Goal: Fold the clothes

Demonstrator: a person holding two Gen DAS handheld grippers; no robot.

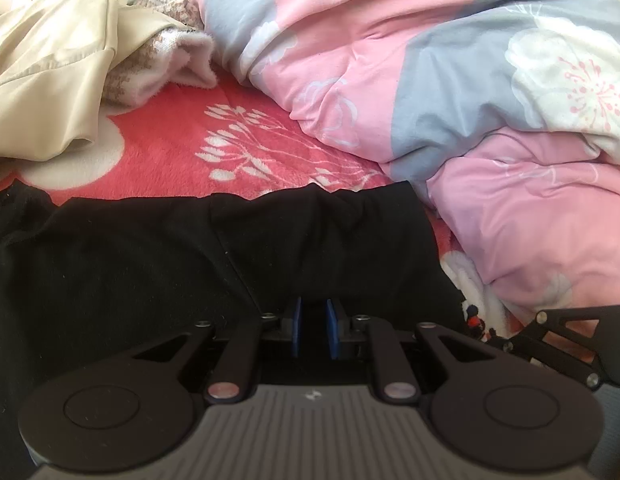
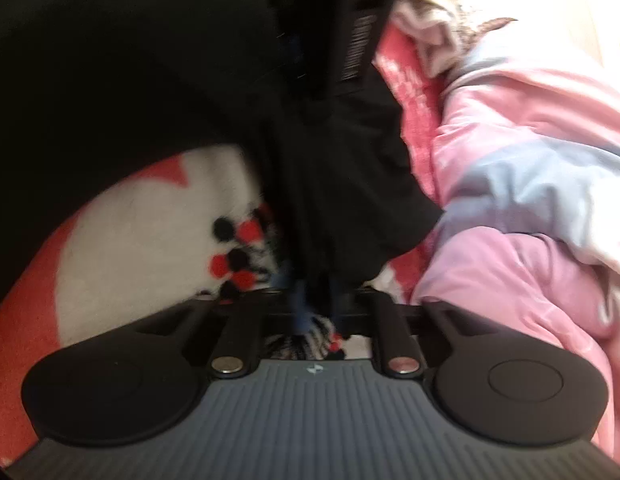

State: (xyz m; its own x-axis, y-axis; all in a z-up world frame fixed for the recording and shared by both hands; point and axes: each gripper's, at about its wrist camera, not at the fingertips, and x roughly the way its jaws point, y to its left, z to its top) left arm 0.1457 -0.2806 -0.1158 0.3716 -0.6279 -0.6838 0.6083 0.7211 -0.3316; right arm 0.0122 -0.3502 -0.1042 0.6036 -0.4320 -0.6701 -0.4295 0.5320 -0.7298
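Nearest in the left wrist view, the left gripper (image 1: 313, 312) is sitting low over the black garment (image 1: 189, 256), its blue pads (image 1: 297, 326) standing a narrow gap apart with dark cloth lying between them; whether they are actually pinching it cannot be told. The garment is lying flat on the red flowered blanket (image 1: 169, 148), its long axis running across the picture from left to right, its far edge lying nearly straight and wrinkled near the middle. At the lower right edge of that view, part of the right gripper's black linkage (image 1: 562, 336) is showing just beside the garment's right end.

In the blurred right wrist view, the right gripper (image 2: 316, 300) is closing its fingers nearly together on a bunched fold of the same black garment (image 2: 342, 200), which is rising steeply from the fingertips toward the top of the picture. The blanket's white flower with red and black dots (image 2: 149, 240) is lying beneath it.

Farther off, a pink and grey quilt (image 1: 450, 80) is lying heaped on the right, and cream clothing (image 1: 49, 68) is lying crumpled at the far left.
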